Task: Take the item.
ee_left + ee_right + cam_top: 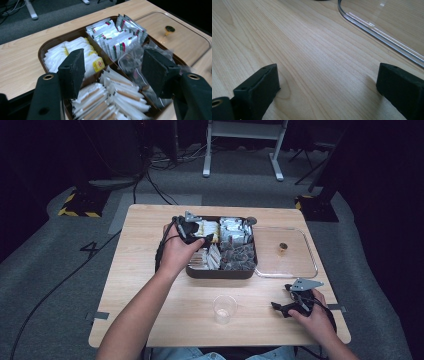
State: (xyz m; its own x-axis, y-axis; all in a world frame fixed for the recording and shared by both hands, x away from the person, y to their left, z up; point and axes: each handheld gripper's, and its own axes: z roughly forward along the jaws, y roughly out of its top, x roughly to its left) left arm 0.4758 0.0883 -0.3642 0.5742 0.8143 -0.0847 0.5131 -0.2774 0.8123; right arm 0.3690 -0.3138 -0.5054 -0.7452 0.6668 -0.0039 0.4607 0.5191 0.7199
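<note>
We're hovering the left gripper (112, 72) over the brown tray (220, 272) at frame centre, fingers open and empty; we're picking a sachet (125, 97) next, so it needs lowering onto one packet; right gripper (290, 307) is resting lower right, fingers open.

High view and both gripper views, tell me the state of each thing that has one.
Brown box: open, compartments full of packets.
Clear lid: off, flat beside the box.
Plastic cup: upright, looks empty.
Left gripper: open above the box.
Right gripper: open, holding nothing.
</note>
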